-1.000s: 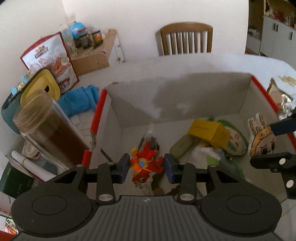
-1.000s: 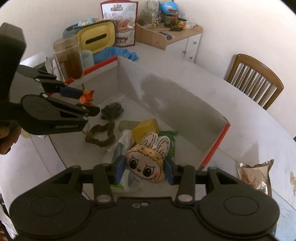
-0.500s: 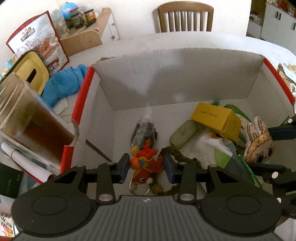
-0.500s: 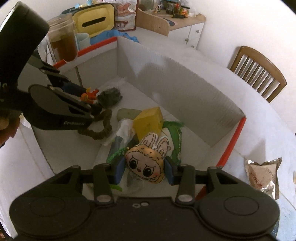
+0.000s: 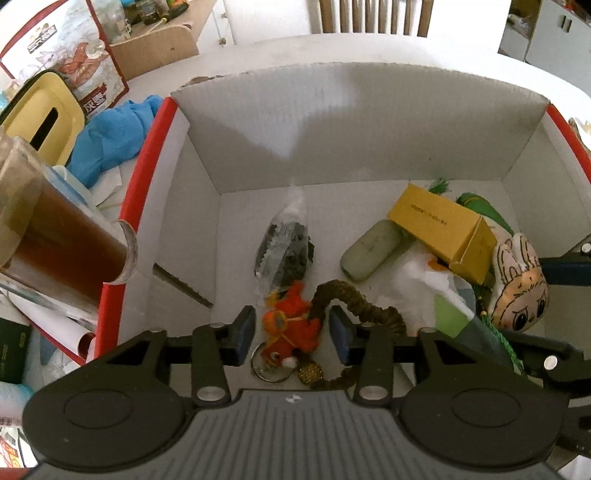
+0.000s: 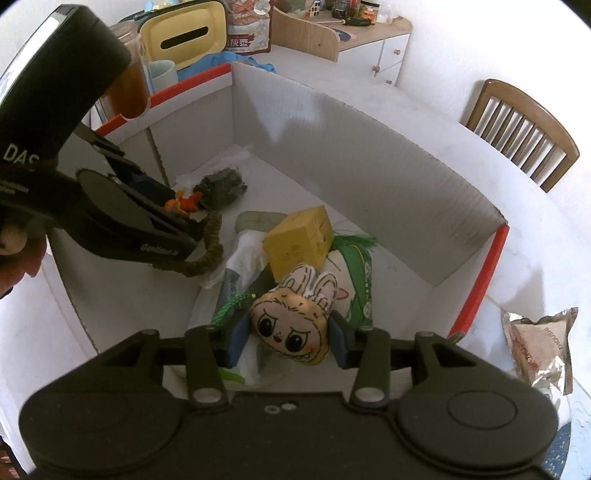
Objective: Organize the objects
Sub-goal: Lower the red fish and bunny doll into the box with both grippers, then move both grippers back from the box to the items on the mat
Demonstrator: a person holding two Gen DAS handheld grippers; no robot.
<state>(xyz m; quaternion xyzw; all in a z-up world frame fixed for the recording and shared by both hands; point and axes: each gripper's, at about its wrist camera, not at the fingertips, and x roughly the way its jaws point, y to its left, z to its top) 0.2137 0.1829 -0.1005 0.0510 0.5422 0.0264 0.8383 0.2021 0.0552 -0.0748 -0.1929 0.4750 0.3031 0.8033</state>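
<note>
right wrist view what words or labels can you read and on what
"DAS": black handle of the left claw.
"GenRobo...", end blurred: side of that claw's lower finger.
"灰枣": red and white bag.
Foil packet: print sideways, too blurred to read.
Yellow box: print too small to read.

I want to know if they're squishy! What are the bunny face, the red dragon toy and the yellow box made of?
The bunny face looks like soft stuffed fabric with a slight sheen; its features look printed. The red dragon toy seems fuzzy plush or felt, hung on a metal key ring, so probably squishy. The yellow box looks like matte cardboard with folded edges: stiff, not squishy.
</note>
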